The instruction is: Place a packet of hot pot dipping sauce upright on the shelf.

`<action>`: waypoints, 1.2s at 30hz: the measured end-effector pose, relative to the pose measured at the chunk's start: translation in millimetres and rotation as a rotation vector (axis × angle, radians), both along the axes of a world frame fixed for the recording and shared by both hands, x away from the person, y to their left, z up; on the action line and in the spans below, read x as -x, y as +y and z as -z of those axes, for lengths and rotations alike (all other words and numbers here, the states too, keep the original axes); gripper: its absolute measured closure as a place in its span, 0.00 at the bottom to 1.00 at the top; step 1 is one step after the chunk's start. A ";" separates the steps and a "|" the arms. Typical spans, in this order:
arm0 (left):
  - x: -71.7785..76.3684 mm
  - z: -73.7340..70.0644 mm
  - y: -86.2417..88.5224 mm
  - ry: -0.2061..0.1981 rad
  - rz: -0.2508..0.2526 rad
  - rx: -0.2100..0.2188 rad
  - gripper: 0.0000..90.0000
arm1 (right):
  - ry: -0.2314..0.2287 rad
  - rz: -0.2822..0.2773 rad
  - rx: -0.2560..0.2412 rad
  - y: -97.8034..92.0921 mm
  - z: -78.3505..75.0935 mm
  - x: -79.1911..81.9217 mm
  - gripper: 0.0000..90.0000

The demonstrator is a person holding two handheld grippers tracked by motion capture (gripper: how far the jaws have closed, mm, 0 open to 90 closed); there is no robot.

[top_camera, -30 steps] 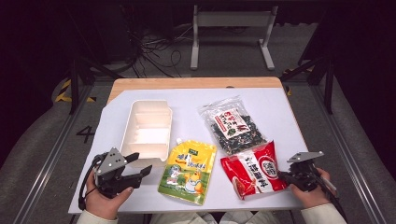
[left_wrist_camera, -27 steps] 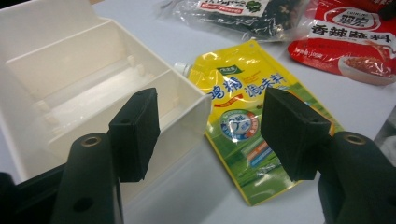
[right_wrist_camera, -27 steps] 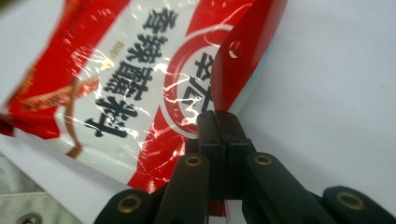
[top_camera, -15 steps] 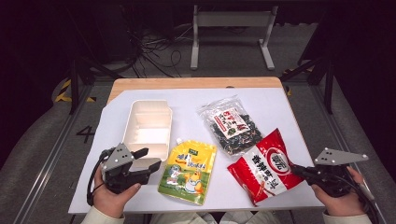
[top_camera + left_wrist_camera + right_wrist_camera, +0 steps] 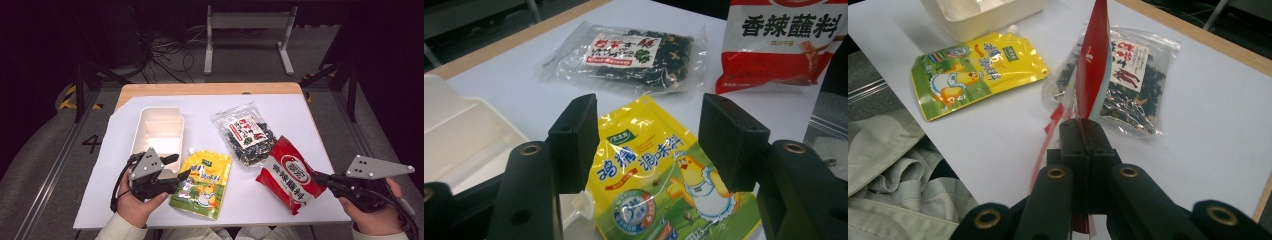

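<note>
Red foil seasoning packet (image 5: 291,174) is the thing in hand — right gripper (image 5: 320,178) has its jaws pressed together on the packet's near edge, at the front right of the white-covered table (image 5: 300,115). In the right gripper view the packet (image 5: 1091,70) stands edge-on above the jaws, so it looks at least partly lifted; whether its far end is on the table I cannot tell.

Left gripper (image 5: 175,167) sits at the front left, jaws spread, holding nothing — they bracket the top of the yellow stand-up pouch with a chicken print (image 5: 659,175), which lies flat just beside the white rectangular plastic tray (image 5: 157,131).

Beyond both: clear bag of dark dried bits with a red-and-white label (image 5: 246,135), flat, touching or overlapping the red packet's far end.

Step, as I read it: pick done on the red packet, carry pending. Tray is empty and the likely target. Next move calls for a clean lift clear of the clear bag, then a traverse left over the yellow pouch without dragging it.
</note>
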State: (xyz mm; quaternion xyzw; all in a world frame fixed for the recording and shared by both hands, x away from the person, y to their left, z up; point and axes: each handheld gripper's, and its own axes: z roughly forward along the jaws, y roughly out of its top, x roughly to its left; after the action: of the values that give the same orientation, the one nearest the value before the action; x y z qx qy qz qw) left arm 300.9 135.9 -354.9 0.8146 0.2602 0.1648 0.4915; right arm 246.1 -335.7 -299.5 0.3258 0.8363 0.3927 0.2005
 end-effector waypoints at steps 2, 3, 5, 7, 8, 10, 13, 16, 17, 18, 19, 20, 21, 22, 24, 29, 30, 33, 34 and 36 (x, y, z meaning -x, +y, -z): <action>-1.4 -0.4 -3.4 -0.005 0.007 0.002 0.46 | -0.013 -0.015 -0.001 0.9 -4.2 -0.4 0.99; -3.4 -0.2 -5.4 -0.006 0.012 0.008 0.46 | -0.018 -0.019 -0.004 0.9 -5.5 -0.6 0.99; -6.3 1.0 -8.1 0.010 0.023 0.019 0.45 | -0.030 -0.033 -0.009 1.1 -10.0 -1.9 0.99; -7.9 1.5 -9.1 0.014 0.031 0.024 0.45 | -0.034 -0.039 -0.011 1.6 -11.9 -2.2 0.99; -9.5 2.2 -10.7 0.021 0.034 0.031 0.45 | -0.039 -0.047 -0.011 2.5 -13.7 -2.6 0.99; -11.9 3.3 -13.5 0.031 0.043 0.034 0.45 | -0.045 -0.068 -0.015 5.5 -17.4 -3.5 0.99; -14.5 4.7 -18.0 0.050 0.060 0.035 0.45 | -0.056 -0.099 -0.011 11.1 -20.6 -6.1 0.99; -17.0 6.3 -23.3 0.059 0.079 0.036 0.44 | -0.054 -0.119 0.001 16.6 -22.8 -9.0 0.99; -17.8 6.6 -25.2 0.064 0.089 0.033 0.44 | -0.052 -0.128 0.001 18.3 -23.6 -9.6 0.99; -18.6 7.2 -27.4 0.068 0.099 0.034 0.44 | -0.053 -0.136 0.002 19.8 -24.3 -10.6 0.99; -19.3 7.6 -29.8 0.071 0.107 0.036 0.44 | -0.055 -0.142 0.003 21.1 -24.7 -11.8 0.99; -20.0 7.8 -31.9 0.075 0.115 0.035 0.44 | -0.053 -0.151 0.001 22.4 -25.1 -13.1 0.99; -20.5 8.0 -34.1 0.076 0.119 0.035 0.44 | -0.054 -0.158 0.000 23.7 -25.4 -14.5 0.99; -20.8 8.0 -36.0 0.079 0.125 0.035 0.44 | -0.054 -0.162 -0.002 25.1 -25.8 -15.9 0.99; -22.1 9.2 -39.8 0.068 0.138 0.054 0.43 | -0.055 -0.173 -0.002 28.2 -26.2 -18.6 0.99; -25.8 14.0 -50.4 0.042 0.187 0.098 0.42 | -0.055 -0.201 -0.004 35.9 -27.7 -23.0 0.99; -26.0 14.5 -53.2 0.040 0.194 0.100 0.42 | -0.057 -0.205 -0.004 37.1 -27.9 -23.6 0.99; -27.1 15.5 -60.6 0.041 0.208 0.099 0.41 | -0.060 -0.222 -0.008 42.3 -28.4 -25.6 0.99; -27.7 15.8 -62.5 0.042 0.213 0.096 0.41 | -0.065 -0.229 -0.009 44.1 -28.4 -26.5 0.99; -29.0 17.1 -66.2 0.050 0.227 0.102 0.39 | -0.073 -0.241 -0.007 47.9 -28.5 -27.7 0.99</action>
State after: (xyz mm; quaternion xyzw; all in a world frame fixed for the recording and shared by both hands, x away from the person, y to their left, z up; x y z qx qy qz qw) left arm 329.8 69.7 -372.0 0.8167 0.1864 0.0745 0.5410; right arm 273.8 -287.8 -271.0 0.2093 0.8601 0.4285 0.1809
